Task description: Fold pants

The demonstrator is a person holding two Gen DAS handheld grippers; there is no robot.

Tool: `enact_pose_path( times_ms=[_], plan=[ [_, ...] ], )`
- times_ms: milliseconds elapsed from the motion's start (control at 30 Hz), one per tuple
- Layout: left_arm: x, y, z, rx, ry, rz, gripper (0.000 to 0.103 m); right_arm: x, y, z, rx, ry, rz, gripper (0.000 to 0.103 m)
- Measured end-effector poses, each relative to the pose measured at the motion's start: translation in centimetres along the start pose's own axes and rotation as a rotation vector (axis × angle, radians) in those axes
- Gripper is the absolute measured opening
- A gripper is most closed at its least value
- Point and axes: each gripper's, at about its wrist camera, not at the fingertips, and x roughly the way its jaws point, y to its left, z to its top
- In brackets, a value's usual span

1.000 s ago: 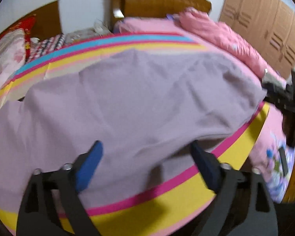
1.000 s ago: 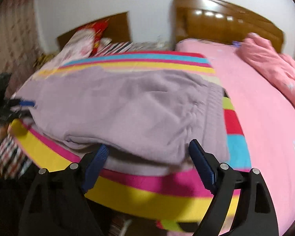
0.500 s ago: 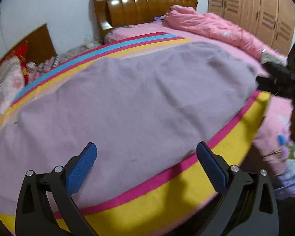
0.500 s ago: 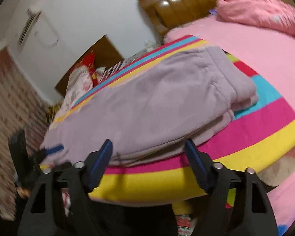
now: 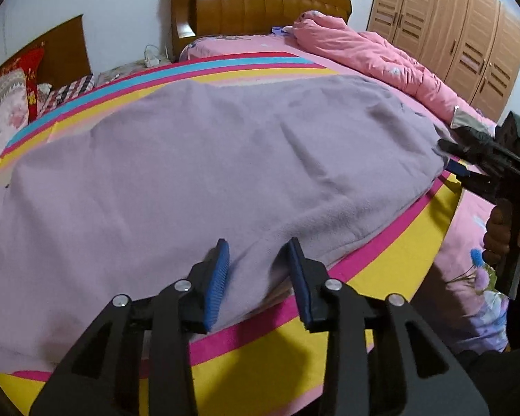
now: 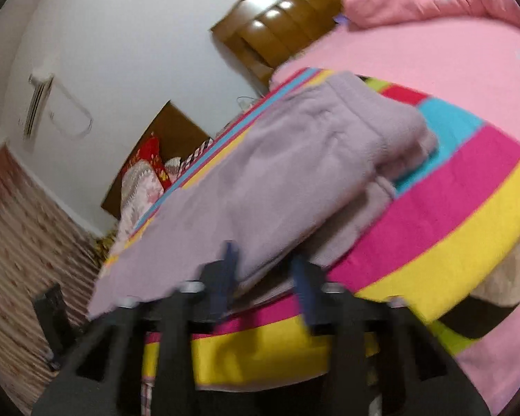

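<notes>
Lilac fleece pants (image 5: 208, 159) lie spread over a striped blanket (image 5: 381, 277) on the bed. My left gripper (image 5: 260, 270) is at their near edge. Its jaws are closing, and a raised fold of the fabric fills the gap between the blue pads. In the left wrist view my right gripper (image 5: 457, 159) reaches the pants' right end, held by a hand (image 5: 499, 235). The blurred right wrist view shows the right gripper (image 6: 265, 274) rolled sideways with its jaws closing around the layered edge of the pants (image 6: 260, 173). A dark gap remains beside one pad.
A bunched pink duvet (image 5: 381, 55) lies along the far right of the bed, below a wooden headboard (image 5: 260, 7). A wardrobe (image 5: 461, 34) stands at the right. Pillows (image 5: 7, 97) are piled at the left. The blanket's yellow band (image 6: 450, 225) hangs over the bed's edge.
My left jaws have come in from wide open onto a fold at the pants' near edge. My right gripper has rolled sideways, sunk to the pants' edge and narrowed its jaws.
</notes>
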Motion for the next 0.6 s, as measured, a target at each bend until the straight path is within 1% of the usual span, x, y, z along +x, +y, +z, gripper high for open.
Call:
enact_pose_path(
  times_ms=[33, 67, 100, 167, 200, 233, 267, 300, 333, 367, 400, 433, 467, 500, 533, 567, 600],
  plan=[
    [0.0, 0.0, 0.0, -0.001, 0.0, 0.002, 0.04, -0.3, -0.1, 0.6, -0.004, -0.031, -0.009, 0.063],
    [0.0, -0.1, -0.1, -0.001, 0.0, 0.006, 0.041, -0.5, 0.0, 0.9, -0.019, -0.045, -0.024, 0.063],
    [-0.1, -0.2, -0.2, -0.002, -0.002, 0.008, 0.042, -0.5, 0.1, 1.3, -0.044, -0.051, -0.038, 0.063],
    [0.0, -0.3, -0.2, -0.003, -0.003, 0.015, 0.043, -0.3, -0.1, 1.9, -0.048, -0.048, -0.06, 0.063],
    [0.0, -0.4, -0.2, -0.001, -0.002, 0.019, 0.046, -0.2, -0.4, 2.0, -0.041, -0.041, -0.075, 0.063],
    [0.0, -0.5, -0.2, 0.002, -0.002, 0.025, 0.049, -0.2, -0.7, 2.1, -0.035, -0.044, -0.109, 0.062],
    [0.0, -0.7, -0.2, 0.005, -0.001, 0.037, 0.059, -0.5, -0.8, 2.2, -0.03, -0.058, -0.151, 0.06],
    [0.0, -0.7, -0.3, 0.006, 0.001, 0.048, 0.073, -0.9, -0.6, 2.1, -0.032, -0.084, -0.215, 0.061],
    [0.1, -0.8, -0.4, 0.008, 0.007, 0.052, 0.076, -1.6, -0.1, 1.9, -0.057, -0.124, -0.281, 0.061],
    [0.1, -1.0, -0.6, 0.015, 0.005, 0.059, 0.078, -2.3, 0.6, 1.7, -0.095, -0.161, -0.31, 0.061],
    [0.2, -1.1, -0.7, 0.021, 0.003, 0.066, 0.079, -3.0, 1.7, 1.4, -0.152, -0.199, -0.324, 0.061],
    [0.2, -1.2, -0.7, 0.025, 0.002, 0.071, 0.081, -3.3, 2.9, 1.0, -0.21, -0.217, -0.327, 0.061],
    [0.3, -1.2, -0.7, 0.026, 0.002, 0.07, 0.085, -3.2, 4.2, 0.7, -0.267, -0.209, -0.316, 0.062],
    [0.4, -1.4, -0.7, 0.032, 0.005, 0.065, 0.088, -2.5, 5.4, 0.4, -0.322, -0.181, -0.302, 0.065],
    [0.6, -1.7, -0.7, 0.044, 0.011, 0.06, 0.094, -1.6, 6.7, -0.1, -0.381, -0.146, -0.29, 0.069],
    [0.8, -2.0, -0.7, 0.059, 0.018, 0.065, 0.099, -1.0, 7.4, -0.6, -0.432, -0.124, -0.286, 0.069],
    [1.0, -2.6, -0.8, 0.083, 0.023, 0.085, 0.1, -0.1, 8.1, -1.2, -0.479, -0.103, -0.292, 0.069]
  ],
)
